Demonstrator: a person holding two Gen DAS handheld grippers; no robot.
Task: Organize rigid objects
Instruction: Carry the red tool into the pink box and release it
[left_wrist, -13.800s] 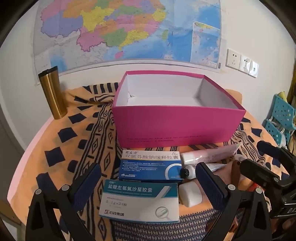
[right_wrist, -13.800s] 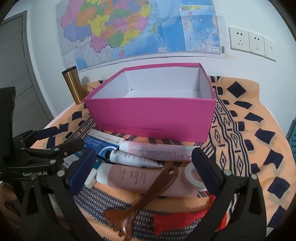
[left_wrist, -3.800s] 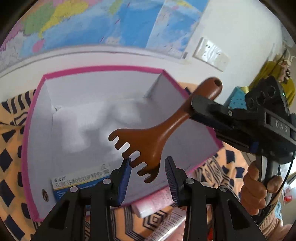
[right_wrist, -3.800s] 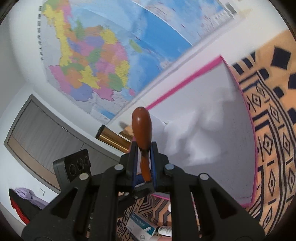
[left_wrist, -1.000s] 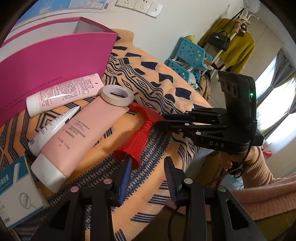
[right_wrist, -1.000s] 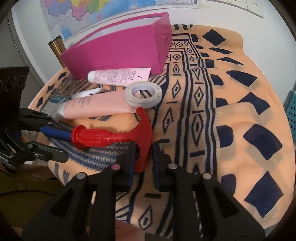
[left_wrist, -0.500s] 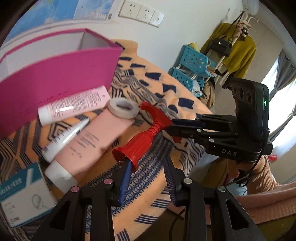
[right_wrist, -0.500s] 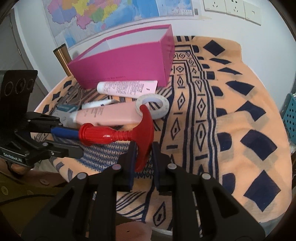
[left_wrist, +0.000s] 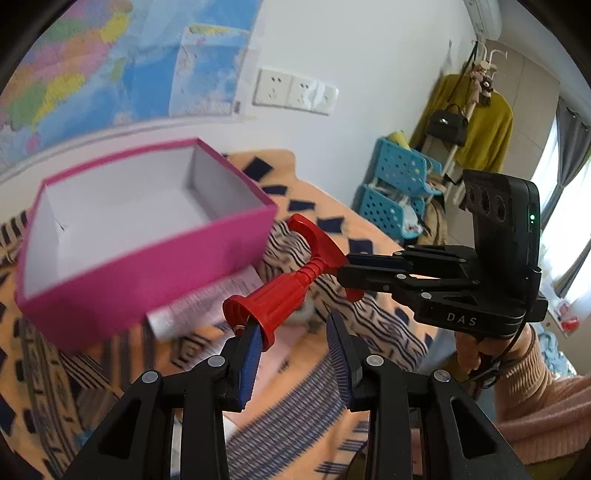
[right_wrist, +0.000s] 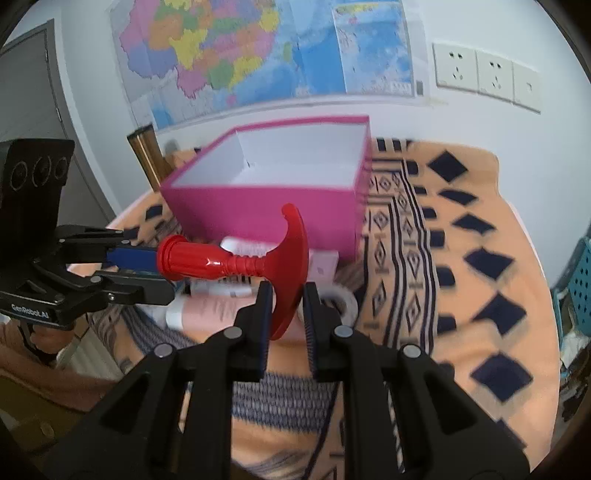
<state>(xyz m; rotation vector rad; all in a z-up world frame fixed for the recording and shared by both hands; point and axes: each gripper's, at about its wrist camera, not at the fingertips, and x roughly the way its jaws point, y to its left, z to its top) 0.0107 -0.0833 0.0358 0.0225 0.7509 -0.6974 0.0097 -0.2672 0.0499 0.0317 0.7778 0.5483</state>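
A red plastic tool (right_wrist: 236, 264) with a ribbed handle and a curved head hangs in the air in front of the open pink box (right_wrist: 266, 201). My right gripper (right_wrist: 288, 314) is shut on its curved head. My left gripper (left_wrist: 295, 343) has its jaws partly apart, and the handle's flared end (left_wrist: 251, 314) rests against the left finger. In the left wrist view the tool (left_wrist: 291, 282) runs from my fingers to the right gripper (left_wrist: 376, 264). The pink box (left_wrist: 122, 284) is open at the top; its white walls show and its floor is hidden.
Tubes (right_wrist: 221, 308) and a tape roll (right_wrist: 343, 301) lie on the orange patterned cloth (right_wrist: 461, 295) below the tool. A gold tumbler (right_wrist: 147, 155) stands left of the box. Blue baskets (left_wrist: 391, 192) and a coat rack stand at the right.
Both grippers have lifted the red tool off the cloth and carried it up toward the pink box. The box now fills more of both views.
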